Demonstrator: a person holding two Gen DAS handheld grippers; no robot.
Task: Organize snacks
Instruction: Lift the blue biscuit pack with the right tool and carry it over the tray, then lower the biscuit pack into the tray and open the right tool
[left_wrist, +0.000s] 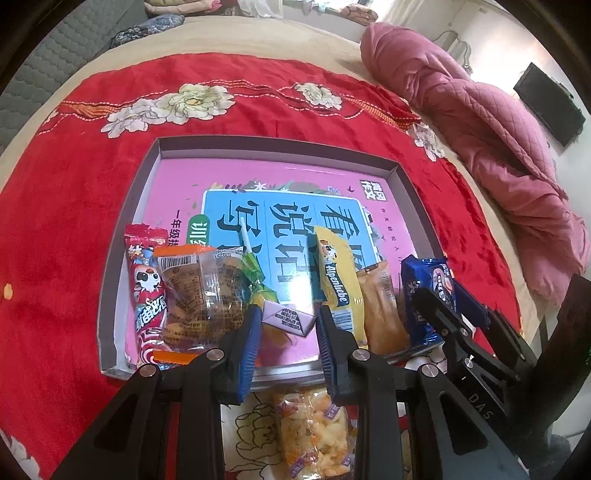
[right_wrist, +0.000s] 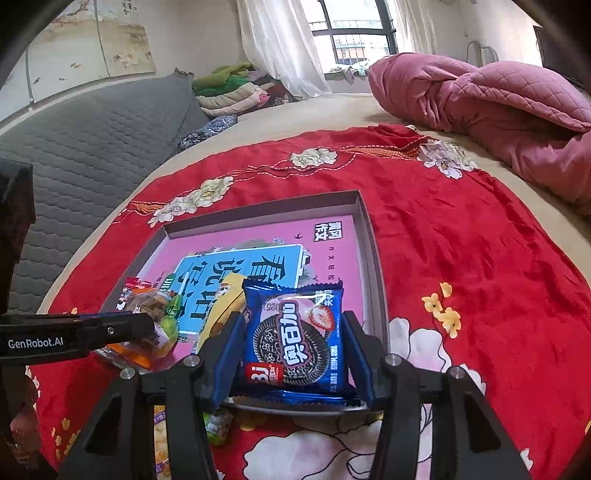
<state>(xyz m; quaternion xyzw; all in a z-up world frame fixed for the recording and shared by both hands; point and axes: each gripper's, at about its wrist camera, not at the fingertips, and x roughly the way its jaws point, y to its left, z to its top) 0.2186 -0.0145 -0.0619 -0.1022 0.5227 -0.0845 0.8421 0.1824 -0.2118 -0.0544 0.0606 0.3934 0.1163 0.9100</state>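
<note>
Right wrist view: right gripper (right_wrist: 293, 350) clamping blue cookie pack (right_wrist: 295, 332), left gripper (left_wrist: 286, 321) pinching purple candy (left_wrist: 288, 318), lowering gently into tray (right_wrist: 369, 236) row.

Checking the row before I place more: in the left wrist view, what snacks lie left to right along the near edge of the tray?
Red cartoon packet → clear orange-ended pastry pack → green lollipop → small lilac candy between the left claw's fingers → yellow Alpenliebe stick → tan snack pack → blue Oreo pack.

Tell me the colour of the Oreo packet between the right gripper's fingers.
Blue Oreo packet; clearest in the right wrist view.
</note>
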